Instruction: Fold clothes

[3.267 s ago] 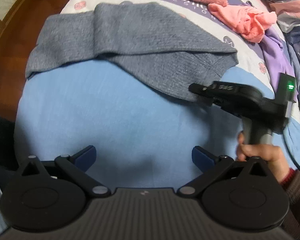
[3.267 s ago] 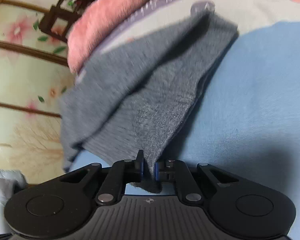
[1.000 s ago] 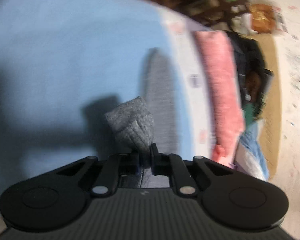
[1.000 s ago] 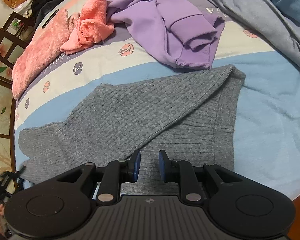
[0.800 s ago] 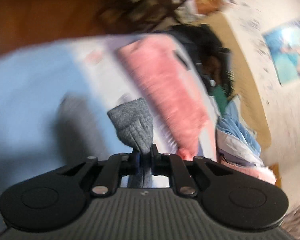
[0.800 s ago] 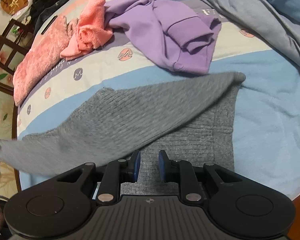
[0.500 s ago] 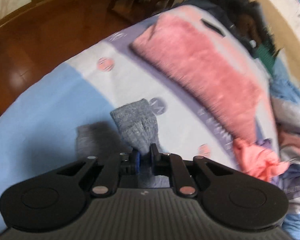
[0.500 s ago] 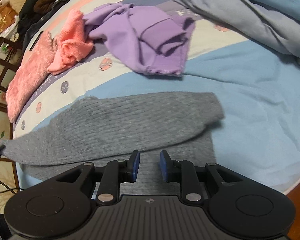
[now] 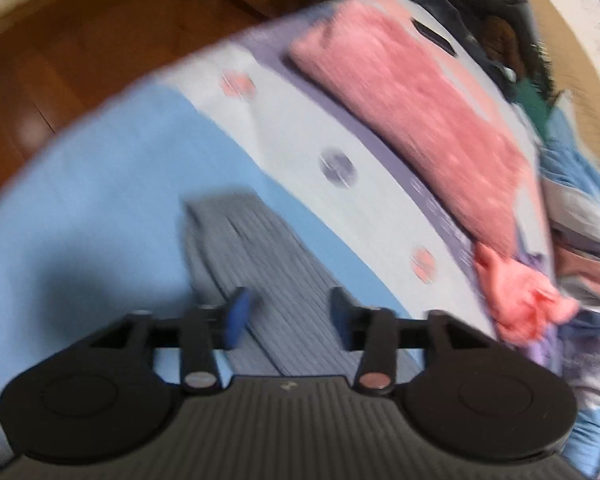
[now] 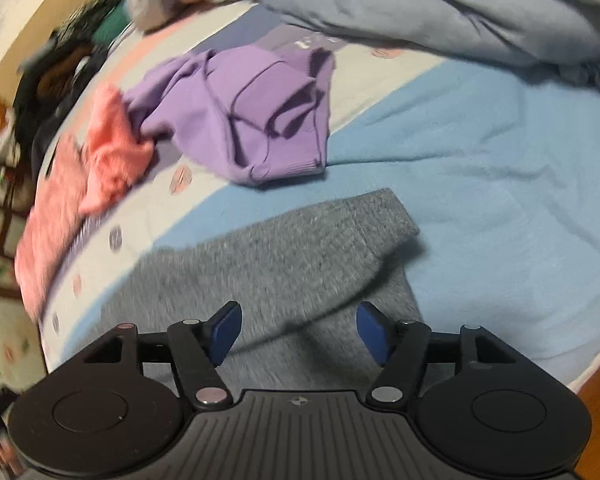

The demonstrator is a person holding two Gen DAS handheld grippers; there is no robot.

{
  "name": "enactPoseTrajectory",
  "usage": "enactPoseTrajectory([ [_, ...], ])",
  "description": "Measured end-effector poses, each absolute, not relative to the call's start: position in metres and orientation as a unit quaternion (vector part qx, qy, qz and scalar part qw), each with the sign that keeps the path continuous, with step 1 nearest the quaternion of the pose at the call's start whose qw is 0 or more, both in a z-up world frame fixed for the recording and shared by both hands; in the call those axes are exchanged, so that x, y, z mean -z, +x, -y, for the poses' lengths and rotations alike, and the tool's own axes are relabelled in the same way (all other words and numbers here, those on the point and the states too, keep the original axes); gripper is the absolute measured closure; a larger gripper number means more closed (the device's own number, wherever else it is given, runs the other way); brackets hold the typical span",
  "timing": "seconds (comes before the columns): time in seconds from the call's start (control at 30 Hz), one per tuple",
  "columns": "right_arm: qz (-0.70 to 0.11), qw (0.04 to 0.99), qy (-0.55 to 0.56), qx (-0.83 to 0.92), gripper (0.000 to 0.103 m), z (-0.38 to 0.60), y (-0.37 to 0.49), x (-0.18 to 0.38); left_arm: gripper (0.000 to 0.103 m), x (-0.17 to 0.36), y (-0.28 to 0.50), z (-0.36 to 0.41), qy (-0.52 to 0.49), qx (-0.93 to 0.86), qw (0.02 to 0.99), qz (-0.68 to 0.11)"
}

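We find the grey knit sweater (image 10: 284,264) lying flat on the light blue bedsheet (image 10: 500,168), near the edge of the bed, with one layer folded over another so that a rounded corner points toward the purple garment (image 10: 252,120). In the left wrist view the same sweater (image 9: 260,264) runs as a ribbed grey strip from the camera away across the blue sheet (image 9: 100,184); this view is blurred, so we cannot make out finer detail of the fold.

The left gripper (image 9: 286,316) has its jaws parted, the blue pads (image 9: 236,316) standing either side of the ribbed cloth with nothing clamped between them. The right gripper (image 10: 298,332) is likewise spread wide above the sweater and grips nothing; whether its pads (image 10: 374,332) touch the fabric we cannot tell.

Beyond the sweater we note a pink fleecy garment (image 10: 48,208) along the white and lilac patterned band of the bedding, a crumpled salmon-pink cloth (image 10: 112,148) just beside the purple garment, and a grey-blue quilt (image 10: 440,12) bunched at the far side. The left wrist view shows the pink fleecy garment (image 9: 420,92) and wooden floor (image 9: 80,40) past the bed's edge.
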State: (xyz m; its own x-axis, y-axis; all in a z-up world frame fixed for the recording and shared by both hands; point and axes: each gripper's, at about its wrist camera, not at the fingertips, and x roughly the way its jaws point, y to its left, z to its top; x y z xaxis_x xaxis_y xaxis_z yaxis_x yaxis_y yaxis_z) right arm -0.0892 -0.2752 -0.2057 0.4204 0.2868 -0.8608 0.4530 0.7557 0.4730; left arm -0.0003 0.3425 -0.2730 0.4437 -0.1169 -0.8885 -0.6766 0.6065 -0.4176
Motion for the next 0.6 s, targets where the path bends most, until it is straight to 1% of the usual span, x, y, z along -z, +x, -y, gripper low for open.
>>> enactPoseTrajectory([
  [0.03, -0.539, 0.758, 0.360, 0.069, 0.040, 0.277, -0.086, 0.213, 0.045, 0.277, -0.003, -0.336, -0.414, -0.174, 0.743, -0.497],
  [0.13, -0.552, 0.715, 0.410, 0.127, 0.040, 0.284, -0.076, 0.234, 0.045, 0.290, -0.010, -0.318, -0.447, -0.134, 0.725, -0.506],
  [0.2, -0.536, 0.696, 0.454, 0.148, 0.049, 0.289, -0.076, 0.241, 0.045, 0.298, -0.014, -0.299, -0.458, -0.107, 0.712, -0.522],
  [0.23, -0.526, 0.691, 0.472, 0.151, 0.075, 0.291, -0.077, 0.242, 0.042, 0.303, -0.014, -0.286, -0.456, -0.092, 0.705, -0.536],
  [0.27, -0.516, 0.685, 0.490, 0.154, 0.096, 0.293, -0.077, 0.242, 0.039, 0.307, -0.014, -0.275, -0.453, -0.077, 0.698, -0.549],
  [0.33, -0.497, 0.711, 0.481, 0.127, 0.097, 0.290, -0.074, 0.225, 0.036, 0.309, -0.017, -0.254, -0.437, -0.056, 0.695, -0.568],
  [0.4, -0.476, 0.737, 0.473, 0.079, 0.097, 0.285, -0.072, 0.201, 0.036, 0.311, -0.024, -0.235, -0.430, -0.032, 0.689, -0.582],
  [0.5, -0.441, 0.743, 0.502, 0.033, 0.097, 0.283, -0.077, 0.169, 0.036, 0.315, -0.037, -0.204, -0.412, 0.020, 0.676, -0.610],
  [0.6, -0.425, 0.742, 0.517, 0.011, 0.097, 0.281, -0.082, 0.149, 0.036, 0.318, -0.047, -0.170, -0.399, 0.079, 0.664, -0.628],
])
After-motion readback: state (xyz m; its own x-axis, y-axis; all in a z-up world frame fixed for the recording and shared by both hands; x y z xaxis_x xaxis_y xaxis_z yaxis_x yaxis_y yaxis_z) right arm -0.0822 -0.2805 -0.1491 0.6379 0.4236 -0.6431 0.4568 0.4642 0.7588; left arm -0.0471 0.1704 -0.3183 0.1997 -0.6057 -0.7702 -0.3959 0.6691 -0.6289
